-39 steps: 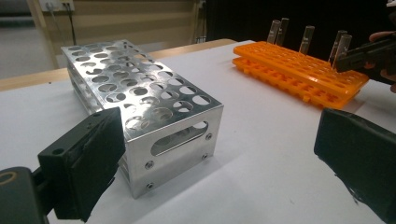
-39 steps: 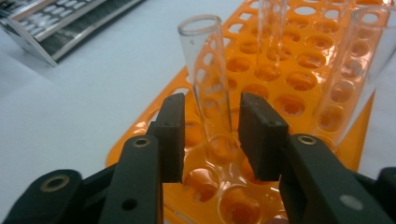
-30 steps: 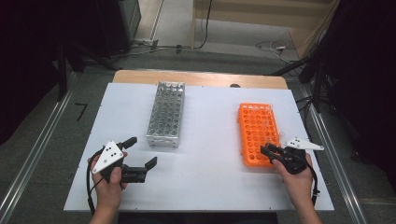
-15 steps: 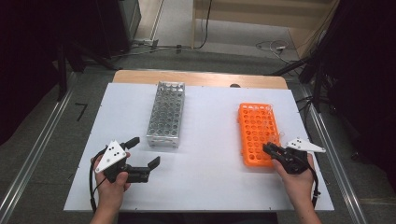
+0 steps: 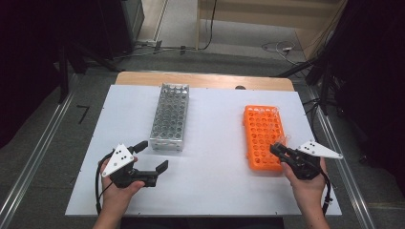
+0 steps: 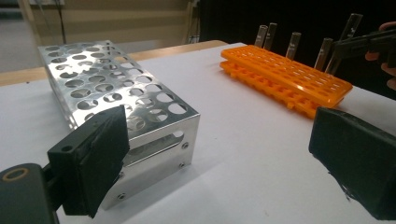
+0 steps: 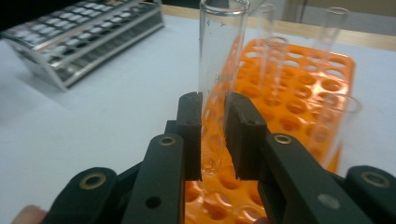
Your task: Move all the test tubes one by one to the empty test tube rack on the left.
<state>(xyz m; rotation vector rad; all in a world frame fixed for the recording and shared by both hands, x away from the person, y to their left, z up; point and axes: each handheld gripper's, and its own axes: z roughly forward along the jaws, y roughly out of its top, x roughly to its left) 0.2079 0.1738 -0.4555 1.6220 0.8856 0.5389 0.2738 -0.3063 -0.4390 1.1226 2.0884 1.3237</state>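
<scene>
An orange test-tube rack (image 5: 260, 138) lies on the right of the white table, with a few clear glass tubes (image 6: 293, 44) standing along its right side. My right gripper (image 5: 275, 149) hovers at the rack's near right corner. In the right gripper view its jaws (image 7: 214, 135) are shut on an upright clear glass test tube (image 7: 223, 46), whose rounded bottom hangs just above the rack holes (image 7: 299, 102). My left gripper (image 5: 154, 155) sits near the table's front left, open, with nothing between its pads (image 6: 93, 158); its jaws have just been closing a little.
A silver metal tube rack (image 5: 169, 117) with empty holes stands left of centre, just beyond my left gripper (image 6: 219, 158). Bare white tabletop (image 5: 215, 143) separates the two racks. The table's wooden far edge (image 5: 205, 80) and dark floor lie behind.
My right gripper has pinched the glass tube and lifted it slightly out of the orange rack. The left gripper stays in place, its jaws a touch narrower.
</scene>
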